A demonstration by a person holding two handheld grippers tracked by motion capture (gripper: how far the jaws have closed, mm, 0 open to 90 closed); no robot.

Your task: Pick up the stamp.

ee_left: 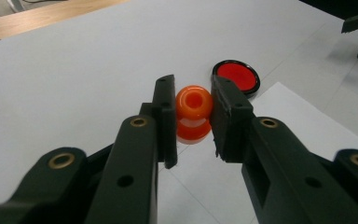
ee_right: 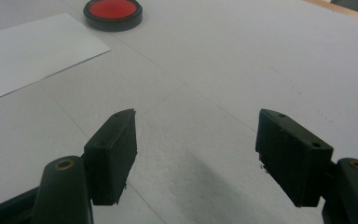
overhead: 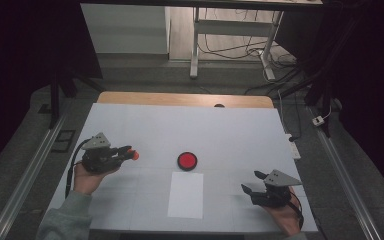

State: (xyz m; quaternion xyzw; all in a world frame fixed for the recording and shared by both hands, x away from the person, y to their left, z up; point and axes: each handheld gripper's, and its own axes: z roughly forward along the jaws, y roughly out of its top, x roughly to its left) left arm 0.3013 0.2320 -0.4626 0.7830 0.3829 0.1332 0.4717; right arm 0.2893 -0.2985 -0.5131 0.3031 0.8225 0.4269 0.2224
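Over on the left, the left gripper pinches an orange spool above the white table; near right, the right gripper hangs spread wide, nothing between its jaws.

White table cover is laid over a wooden top, whose bare strip is seen along the far edge. A small dark item is seen at that edge, too small to identify. White power strip is placed just beside the table's right side. Metal rails are laid on the grey floor on both sides. Behind, a white desk frame and tangled cables are seen.
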